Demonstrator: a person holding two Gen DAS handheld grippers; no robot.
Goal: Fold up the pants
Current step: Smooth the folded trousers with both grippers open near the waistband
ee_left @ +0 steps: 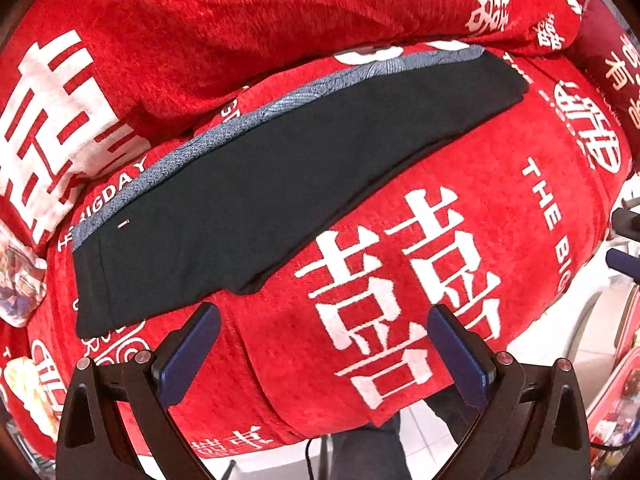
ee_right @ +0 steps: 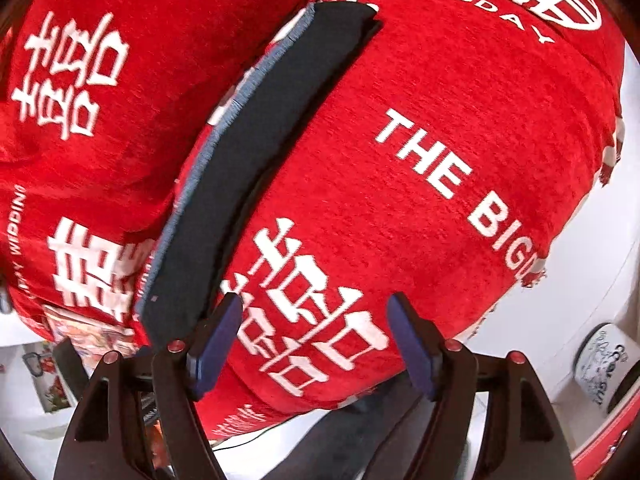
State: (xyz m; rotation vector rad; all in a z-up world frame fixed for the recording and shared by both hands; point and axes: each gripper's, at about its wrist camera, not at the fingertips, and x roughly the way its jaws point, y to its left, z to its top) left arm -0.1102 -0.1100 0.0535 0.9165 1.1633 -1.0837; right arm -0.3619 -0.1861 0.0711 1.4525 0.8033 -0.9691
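Left wrist view: the left tool (ee_left: 324,320) hangs above a red cover (ee_left: 460,168) printed with white characters and the words "THE BIGDAY". Its two blue pads (ee_left: 192,356) stand spread wide apart with nothing between them but the cover below. The pants (ee_left: 256,204) lie flat on the cover, dark and folded lengthwise into one long band that runs from lower left to upper right. A blue-grey patterned strip (ee_left: 224,132) shows along their far edge. The near end of the pants lies just beyond the left pad, apart from it. Behind the pants the cover rises into a red bolster (ee_left: 240,20). At the bottom edge a bit of pale tiled floor (ee_left: 424,436) shows below the cover's hem.

Right wrist view: the right tool (ee_right: 316,312) also hangs over the cover (ee_right: 440,120), its pads (ee_right: 412,344) parted wide and holding nothing. The pants (ee_right: 256,136) appear as a narrow dark band that curves from the top centre down to the left pad, where their near end lies just beside the pad; whether they touch cannot be told. The blue-grey strip (ee_right: 208,160) runs along their left edge. At the right, past the cover's edge, a white mug (ee_right: 600,364) with dark print stands on a pale surface.
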